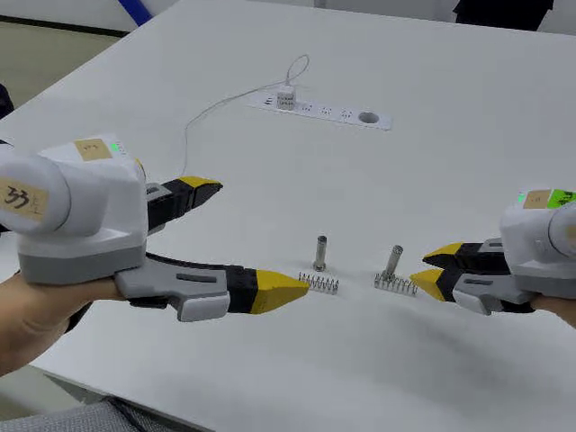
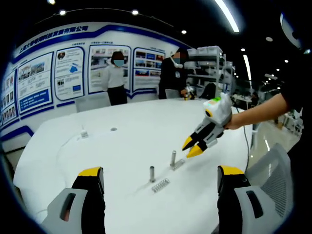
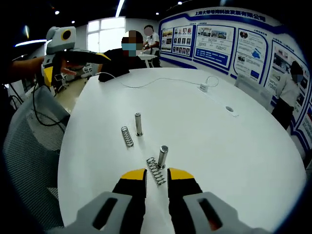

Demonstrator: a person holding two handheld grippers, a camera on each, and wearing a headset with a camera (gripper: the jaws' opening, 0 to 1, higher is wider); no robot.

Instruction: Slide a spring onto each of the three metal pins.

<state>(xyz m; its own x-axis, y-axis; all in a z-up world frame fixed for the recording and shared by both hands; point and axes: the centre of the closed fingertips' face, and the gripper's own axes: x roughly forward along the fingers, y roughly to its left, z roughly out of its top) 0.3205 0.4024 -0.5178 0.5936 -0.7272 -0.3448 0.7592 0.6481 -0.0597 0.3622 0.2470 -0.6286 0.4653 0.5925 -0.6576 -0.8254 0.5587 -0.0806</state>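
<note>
White table (image 1: 450,90). Left gripper (image 1: 261,236) gaping, right gripper (image 1: 419,268) narrowly parted, both empty. Best to pinch spring (image 1: 394,284) by one end, keeping bore free for pin (image 1: 393,261).

The number "33" is seen handwritten on a tan sticker (image 1: 22,198) fixed to the body of the left gripper (image 1: 261,234). Characters are printed on the wall banner (image 2: 51,38), but they cannot be read.

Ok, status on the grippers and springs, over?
Left hand-held gripper wide open, empty. Right hand-held gripper barely open, tips by one spring. Other spring lies flat; both pins upright, bare.
</note>
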